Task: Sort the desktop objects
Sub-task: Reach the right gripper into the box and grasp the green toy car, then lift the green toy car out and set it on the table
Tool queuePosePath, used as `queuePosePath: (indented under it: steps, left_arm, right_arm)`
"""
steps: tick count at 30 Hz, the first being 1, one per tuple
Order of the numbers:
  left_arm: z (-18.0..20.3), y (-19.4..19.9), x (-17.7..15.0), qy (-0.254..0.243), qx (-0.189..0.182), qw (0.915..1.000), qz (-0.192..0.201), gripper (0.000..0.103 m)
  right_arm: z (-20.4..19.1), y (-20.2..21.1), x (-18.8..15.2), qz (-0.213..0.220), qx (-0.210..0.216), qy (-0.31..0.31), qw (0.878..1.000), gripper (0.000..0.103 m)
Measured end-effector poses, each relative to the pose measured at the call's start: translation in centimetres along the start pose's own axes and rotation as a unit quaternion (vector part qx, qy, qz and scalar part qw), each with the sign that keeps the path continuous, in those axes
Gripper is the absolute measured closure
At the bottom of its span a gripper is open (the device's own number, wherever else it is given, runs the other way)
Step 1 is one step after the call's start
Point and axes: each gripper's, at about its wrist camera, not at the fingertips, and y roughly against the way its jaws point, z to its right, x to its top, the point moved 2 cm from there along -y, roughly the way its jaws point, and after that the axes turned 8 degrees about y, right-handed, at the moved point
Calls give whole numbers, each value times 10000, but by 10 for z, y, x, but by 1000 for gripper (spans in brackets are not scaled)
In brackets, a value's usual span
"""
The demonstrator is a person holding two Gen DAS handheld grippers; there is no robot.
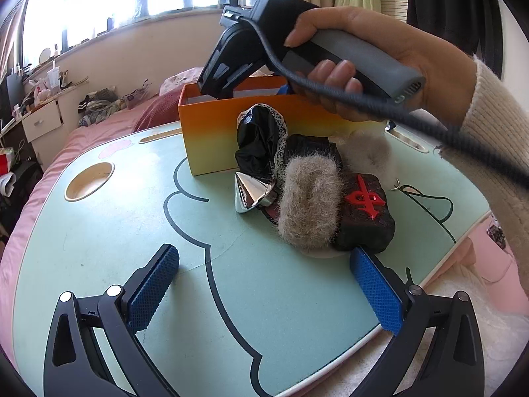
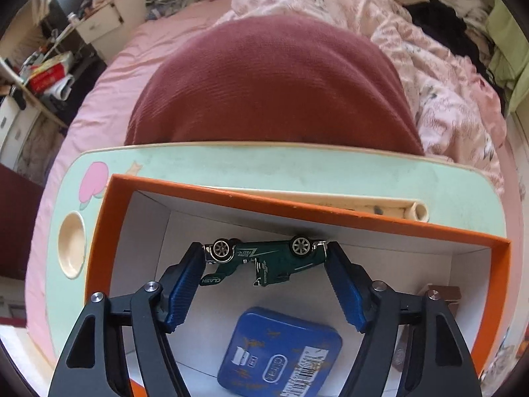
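Green toy car (image 2: 267, 259) spanned right gripper (image 2: 266, 258) tips, pads apparently touching its ends, low inside orange box (image 2: 297, 206) for drop; left gripper (image 1: 264, 292) released, idle over tabletop (image 1: 99, 238).

A mint-green lap table (image 1: 99, 231) with a cartoon outline is sitting on a pink bed (image 2: 109, 76). Resting directly on the tabletop are an orange box (image 1: 211, 132) toward the far edge and, just beside it, a clump of things lying touching one another: a black lace-trimmed fabric piece (image 1: 258, 145), a shiny silver cone (image 1: 251, 192), a grey furry piece (image 1: 307, 205) and a black block with a red character (image 1: 363, 215).
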Motion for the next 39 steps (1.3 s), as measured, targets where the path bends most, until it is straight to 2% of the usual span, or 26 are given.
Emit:
queuePosePath:
  steps: [3,7,9,10,12,13,17,20,22,24,28,29,31,33,35,37,39]
  left_arm:
    - [0,0,0,1,1,10000,0,0]
    - [0,0,0,5,-1,10000,0,0]
    - [1,0,0,3,1,10000,1,0]
    - [1,0,0,1,4,10000,2,0]
    - [1,0,0,2,3,10000,0,0]
    - [1,0,1,4,4,10000,2,0]
    - [1,-1,0,-4,13,10000,2,0]
    - [1,-1,0,-5,13,10000,0,0]
    - [2,-2,0,-8,13,10000,-1,0]
    - [2,-2,0,-13,16,10000,0,0]
    - [2,-3,0,2,3,10000,-6,0]
    - [2,-4,1,1,1,10000,-7,0]
    - [2,-3,1,6,0,10000,-6,0]
    - [2,-3,1,3,8,10000,-3,0]
    - [2,-3,2,5,9,10000,-3,0]
    - [1,-4,1,10,5,10000,-6,0]
    - [3,-2,0,-8,14,10000,0,0]
  right_arm:
    - [9,21,2,448,166,-83,9988,30]
    - [21,79,-20,1340,369,-95,9902,30]
    - [23,117,-40,1779,569,57,9824,30]
    - [27,137,-63,2006,686,227,9770,30]
    - [22,156,-93,2188,769,389,9720,30]
    - [18,165,-120,2247,756,489,9702,30]
    - [21,153,-199,2058,574,586,9751,29]
    - [20,123,-229,1769,578,566,9809,29]
    - [22,101,-227,1609,416,685,9837,29]
    - [21,87,-218,1598,465,694,9836,29]
    - [25,83,-198,2118,93,492,9760,29]
    - [28,86,-201,2250,153,399,9734,29]
    - [32,91,-215,2384,477,277,9696,21]
    - [34,96,-227,2512,554,256,9660,13]
    - [33,100,-245,2643,333,274,9635,11]
    - [30,96,-253,2640,163,315,9639,2]
    - [23,88,-256,2708,-157,505,9612,0]
